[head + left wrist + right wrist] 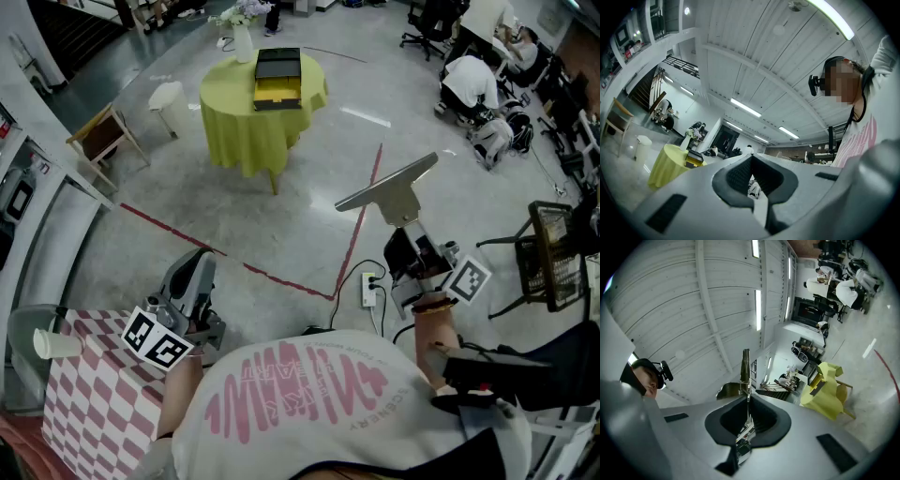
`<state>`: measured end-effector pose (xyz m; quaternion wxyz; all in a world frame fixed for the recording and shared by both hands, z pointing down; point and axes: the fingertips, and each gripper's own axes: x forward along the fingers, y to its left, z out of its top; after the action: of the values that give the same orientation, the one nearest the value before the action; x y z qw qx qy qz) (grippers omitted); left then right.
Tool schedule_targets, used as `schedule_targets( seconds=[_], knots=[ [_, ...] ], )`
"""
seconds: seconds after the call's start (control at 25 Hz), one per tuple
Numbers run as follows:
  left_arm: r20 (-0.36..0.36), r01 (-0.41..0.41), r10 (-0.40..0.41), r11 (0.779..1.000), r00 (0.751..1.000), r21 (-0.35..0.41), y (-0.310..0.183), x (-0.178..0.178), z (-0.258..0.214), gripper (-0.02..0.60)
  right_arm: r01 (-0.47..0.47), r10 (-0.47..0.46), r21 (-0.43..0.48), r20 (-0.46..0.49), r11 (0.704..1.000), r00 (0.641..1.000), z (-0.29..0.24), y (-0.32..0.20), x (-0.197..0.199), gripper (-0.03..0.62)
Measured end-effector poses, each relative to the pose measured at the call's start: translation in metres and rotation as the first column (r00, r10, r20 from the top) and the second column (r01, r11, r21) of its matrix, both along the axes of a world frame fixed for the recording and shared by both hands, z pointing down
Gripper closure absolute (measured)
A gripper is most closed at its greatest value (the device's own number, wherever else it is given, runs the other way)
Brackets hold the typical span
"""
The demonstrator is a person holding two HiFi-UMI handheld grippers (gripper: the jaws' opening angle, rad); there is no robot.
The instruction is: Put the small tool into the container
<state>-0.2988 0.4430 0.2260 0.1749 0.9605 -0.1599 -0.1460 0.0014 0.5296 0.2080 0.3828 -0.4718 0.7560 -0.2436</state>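
The right gripper, at the lower right of the head view, is clamping its jaws on the handle end of the small tool. The tool is a flat metal blade, angling up and to the left over bare floor. In the right gripper view the blade is showing edge-on, pinched between the dark pads. Holding it raised and out in front is probably keeping the wide blade clear of the person's body while it is being carried. The left gripper, at the lower left, is hanging with its jaws together and nothing between them, seemingly just staying out of the way above the checkered cloth. The container, a dark box showing yellow at its near end, is sitting on the yellow-draped round table at the upper centre, well apart from the tool. Open grey floor crossed by a red tape line is lying between them, giving plenty of room. The tight spots are looking like the power strip and its cable just below the right gripper, the wooden chair left of the table, and the black mesh chair at the right edge.
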Motion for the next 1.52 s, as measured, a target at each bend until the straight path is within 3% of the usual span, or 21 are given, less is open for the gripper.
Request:
schedule_targets(
  seconds=[0.4, 0.68, 0.84, 1.0, 1.52],
  knots=[
    [-0.008, 0.000, 0.001, 1.000, 1.000, 0.014, -0.017, 0.026, -0.006, 0.574, -0.014, 0.014, -0.003, -0.013, 1.000, 1.000, -0.001, -0.013, 0.031, 0.588],
    [-0.062, 0.017, -0.015, 1.000, 0.998, 0.022, -0.032, 0.063, -0.017, 0.574, 0.014, -0.014, 0.001, -0.019, 1.000, 1.000, 0.001, -0.031, 0.057, 0.588],
    [-0.088, 0.046, -0.047, 0.999, 0.995, -0.015, -0.042, 0.078, -0.006, 0.574, 0.025, -0.025, 0.014, -0.001, 1.000, 1.000, 0.004, -0.036, 0.075, 0.588],
    [-0.048, 0.076, -0.079, 0.995, 0.996, -0.060, -0.054, 0.093, 0.013, 0.574, 0.015, -0.015, 0.004, 0.011, 1.000, 1.000, 0.016, -0.042, 0.091, 0.588],
    [-0.049, -0.065, 0.063, 0.997, 0.997, -0.037, -0.152, 0.166, 0.021, 0.574, -0.041, 0.041, -0.031, 0.006, 0.999, 0.999, 0.038, -0.131, 0.138, 0.588]
  ],
)
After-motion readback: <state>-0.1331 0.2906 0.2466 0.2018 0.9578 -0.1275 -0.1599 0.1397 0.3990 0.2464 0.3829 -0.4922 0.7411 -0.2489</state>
